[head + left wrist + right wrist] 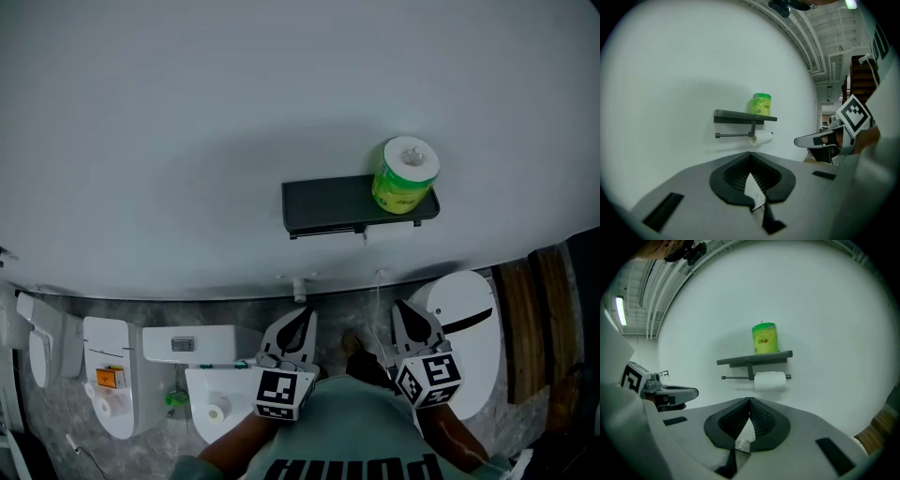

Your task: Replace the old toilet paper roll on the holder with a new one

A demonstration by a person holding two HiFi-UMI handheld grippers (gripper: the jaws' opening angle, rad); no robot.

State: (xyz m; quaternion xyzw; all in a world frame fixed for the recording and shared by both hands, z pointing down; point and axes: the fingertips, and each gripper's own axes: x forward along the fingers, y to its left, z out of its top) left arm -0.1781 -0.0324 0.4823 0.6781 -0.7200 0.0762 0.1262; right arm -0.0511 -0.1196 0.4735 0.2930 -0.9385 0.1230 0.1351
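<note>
Head view: my left gripper (pixel 302 317) and right gripper (pixel 403 309) sit side by side, short of the dark shelf (pixel 323 206). The green-wrapped new roll (pixel 405 176) stands upright on the shelf's right end, ahead of my right gripper.

Left gripper view: the jaws are pressed together with nothing between them. This lower angle shows the white old roll (pixel 761 137) on the holder bar (pixel 733 135) beneath the shelf, ahead and slightly right.

Right gripper view: these jaws are closed and empty too. The old roll hangs straight ahead, well apart from them.
</note>
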